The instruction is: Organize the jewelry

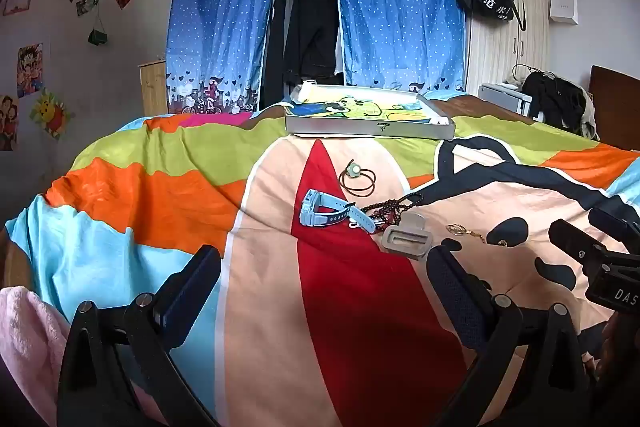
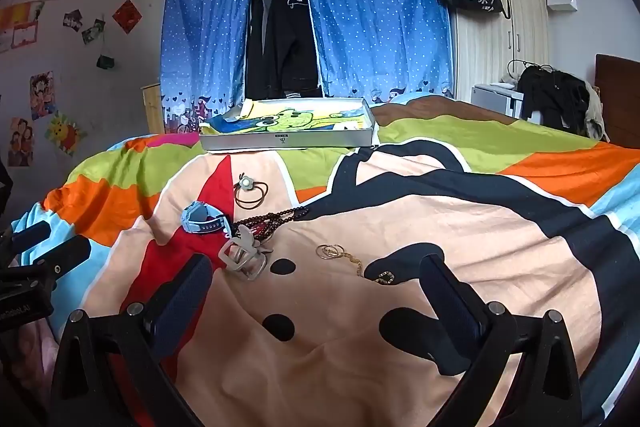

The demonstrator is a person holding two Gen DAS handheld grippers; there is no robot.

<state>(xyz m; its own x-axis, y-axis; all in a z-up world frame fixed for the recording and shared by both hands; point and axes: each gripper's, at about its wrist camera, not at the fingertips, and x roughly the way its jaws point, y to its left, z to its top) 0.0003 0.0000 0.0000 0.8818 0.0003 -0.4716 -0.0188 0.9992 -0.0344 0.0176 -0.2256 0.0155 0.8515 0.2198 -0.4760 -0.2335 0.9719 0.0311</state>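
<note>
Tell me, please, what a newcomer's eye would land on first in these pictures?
Probably the bright cartoon bedspread, with a cluster of jewelry at its middle: a blue watch, a cord bracelet, dark beads and a gold chain. Behind them lies a shallow open box, before blue dotted curtains.

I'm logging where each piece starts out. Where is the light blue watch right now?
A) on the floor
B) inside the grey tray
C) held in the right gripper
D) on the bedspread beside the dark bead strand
D: the light blue watch lies on the bedspread, beside the dark bead strand; both grippers are open and hold nothing.
</note>
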